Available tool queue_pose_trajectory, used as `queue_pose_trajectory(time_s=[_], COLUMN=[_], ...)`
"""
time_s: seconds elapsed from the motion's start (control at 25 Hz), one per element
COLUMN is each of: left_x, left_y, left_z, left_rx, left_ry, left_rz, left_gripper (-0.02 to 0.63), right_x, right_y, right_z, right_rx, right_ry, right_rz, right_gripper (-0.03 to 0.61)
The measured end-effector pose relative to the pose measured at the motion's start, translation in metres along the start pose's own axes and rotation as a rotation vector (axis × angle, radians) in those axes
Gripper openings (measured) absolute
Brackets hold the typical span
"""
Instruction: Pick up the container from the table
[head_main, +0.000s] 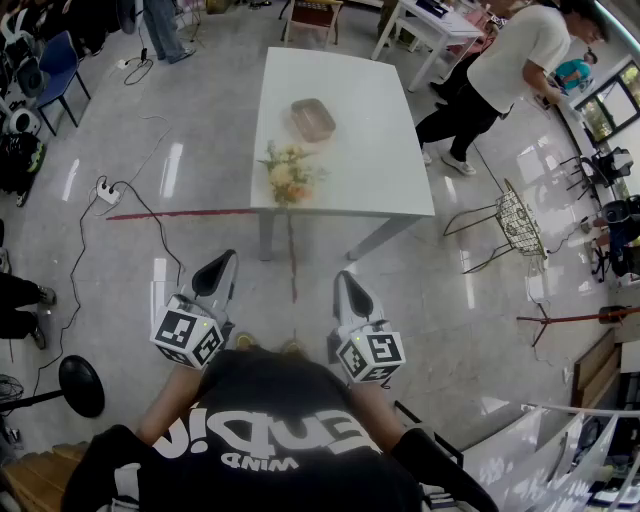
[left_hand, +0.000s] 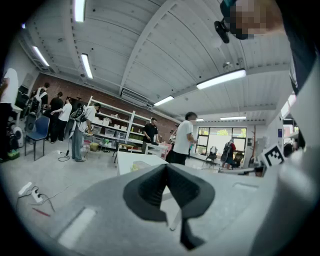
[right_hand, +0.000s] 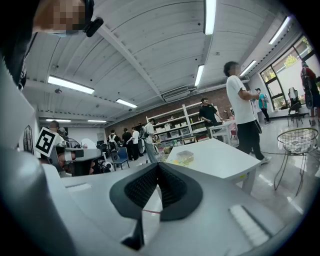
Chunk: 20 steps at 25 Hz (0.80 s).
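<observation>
- Left gripper (head_main: 224, 260): its own view shows the two dark pads closed together at the tips, with nothing between them.
- Right gripper (head_main: 346, 278): the jaws are fully closed, pad against pad, and it is also empty.
- Both grippers are held side by side close to the person's chest, over the bare floor on the near side of the white table (head_main: 380, 150). Neither touches the table.
- Container (head_main: 313, 118): it lies flat on the tabletop in the far half, left of the table's centre. It is well apart from both sets of fingertips, beyond them and roughly on the line between them.
- A bunch of pale flowers (head_main: 288, 176) lies at the table's near edge, between the grippers and the container.
- In the right gripper view the container (right_hand: 185, 156) shows just above and to the right of the closed tips, small and far off.
- In the left gripper view the gripper body cuts off most of the table, and the container cannot be made out clearly there.
- Orientation: the container is a shallow rounded rectangle, translucent with a brownish tint. Its long axis runs diagonally from far left to near right.
- Whether it carries a lid or holds anything cannot be told at this range.
- A person in a white shirt (head_main: 505, 65) stands at the table's far right corner. A wire chair (head_main: 512, 225) stands on the floor to the right.
</observation>
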<state>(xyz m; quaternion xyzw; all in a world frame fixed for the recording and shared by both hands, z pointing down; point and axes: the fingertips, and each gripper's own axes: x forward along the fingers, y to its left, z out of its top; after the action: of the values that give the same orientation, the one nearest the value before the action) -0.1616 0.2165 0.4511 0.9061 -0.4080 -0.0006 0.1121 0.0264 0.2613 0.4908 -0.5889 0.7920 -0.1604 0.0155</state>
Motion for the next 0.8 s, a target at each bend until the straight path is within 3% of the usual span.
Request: queue_pose_trajectory(time_s=[0.4,0.8], left_x=[-0.001,0.030], left_y=[0.024,0.053], left_z=[0.002,0.005], left_rx=[0.008,-0.002], left_ry=[0.004,-0.004], left_rz=[-0.034,-0.100], left_gripper=[0.002,0.002], right_x=[0.018,0.045], right_y=[0.022,0.013], right_z=[-0.007,0.000], right_rx=[0.005,0.023], right_ry=[-0.011,-0.061], right_rz=[-0.011,-0.092], right_gripper=[0.000,0.000])
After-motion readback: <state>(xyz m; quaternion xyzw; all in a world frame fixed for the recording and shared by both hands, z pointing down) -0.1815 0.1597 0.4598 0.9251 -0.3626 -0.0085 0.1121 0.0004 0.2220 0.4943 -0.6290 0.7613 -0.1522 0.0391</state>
